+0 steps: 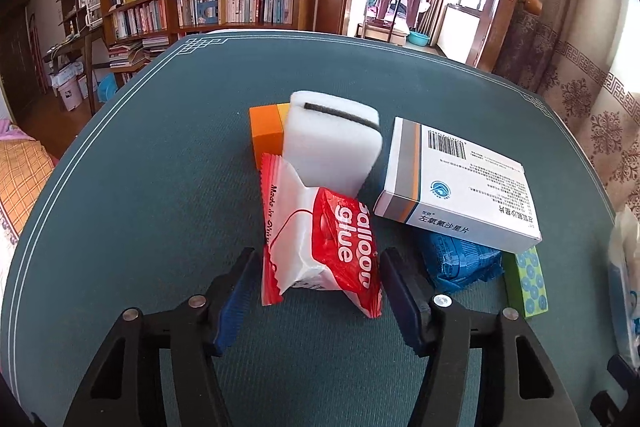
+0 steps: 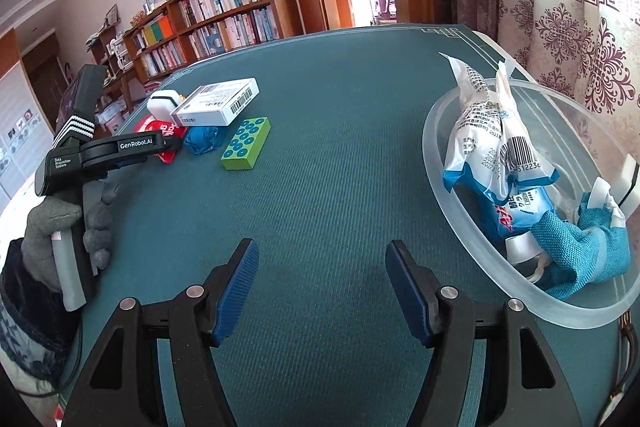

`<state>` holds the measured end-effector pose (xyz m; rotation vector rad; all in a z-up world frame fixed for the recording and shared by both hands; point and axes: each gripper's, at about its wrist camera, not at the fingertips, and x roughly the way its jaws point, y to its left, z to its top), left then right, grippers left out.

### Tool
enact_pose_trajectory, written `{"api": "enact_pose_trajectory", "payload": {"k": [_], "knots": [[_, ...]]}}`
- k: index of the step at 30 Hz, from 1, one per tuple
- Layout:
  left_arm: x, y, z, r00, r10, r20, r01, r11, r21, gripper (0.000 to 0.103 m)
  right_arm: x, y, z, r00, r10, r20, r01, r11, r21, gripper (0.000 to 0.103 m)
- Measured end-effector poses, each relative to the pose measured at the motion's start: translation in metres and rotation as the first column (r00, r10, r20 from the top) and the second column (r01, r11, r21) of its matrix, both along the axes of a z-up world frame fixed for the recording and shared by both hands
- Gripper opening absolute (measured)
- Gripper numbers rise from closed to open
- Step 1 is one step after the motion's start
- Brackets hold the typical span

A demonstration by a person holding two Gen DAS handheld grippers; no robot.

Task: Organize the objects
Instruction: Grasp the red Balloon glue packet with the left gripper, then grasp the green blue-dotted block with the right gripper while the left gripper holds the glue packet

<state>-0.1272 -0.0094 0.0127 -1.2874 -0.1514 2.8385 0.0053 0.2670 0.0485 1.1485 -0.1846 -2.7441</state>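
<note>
A red and white "balloon glue" packet (image 1: 340, 227) stands between the blue pads of my left gripper (image 1: 320, 255), which is shut on it from both sides. Behind it are a white sponge (image 1: 332, 143) and an orange block (image 1: 266, 135). To its right a white medicine box (image 1: 452, 183) rests on a blue packet (image 1: 460, 259), beside a green block with blue dots (image 1: 528, 283). In the right wrist view my right gripper (image 2: 322, 255) hangs open over bare cloth, with nothing between its fingers. The left gripper (image 2: 168, 147) shows there at the red packet (image 2: 154, 127).
A clear plastic bowl (image 2: 436, 155) at the table's right edge holds white and blue packets (image 2: 492, 131) and a teal cloth (image 2: 580, 247). A gloved hand (image 2: 60, 223) grips the left tool. The green tablecloth (image 2: 340, 107) lies between pile and bowl. Bookshelves and a curtain stand behind.
</note>
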Motion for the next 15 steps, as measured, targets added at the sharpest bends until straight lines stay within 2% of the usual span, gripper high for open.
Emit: {"api": "enact_pose_trajectory", "payload": {"k": [6,15], "knots": [[0.005,-0.005,0.000,1.000,-0.003,-0.007,0.003,1.000,0.012,0.037,-0.006,-0.014,0.008,1.000,0.019,-0.016,-0.019,1.000,0.025,0.068],[0.022,-0.020,0.005,1.000,0.014,0.003,-0.014,0.996,0.091,0.032,-0.032,-0.037,0.010,0.999,0.049,-0.005,-0.049,0.999,0.012,0.067]]}}
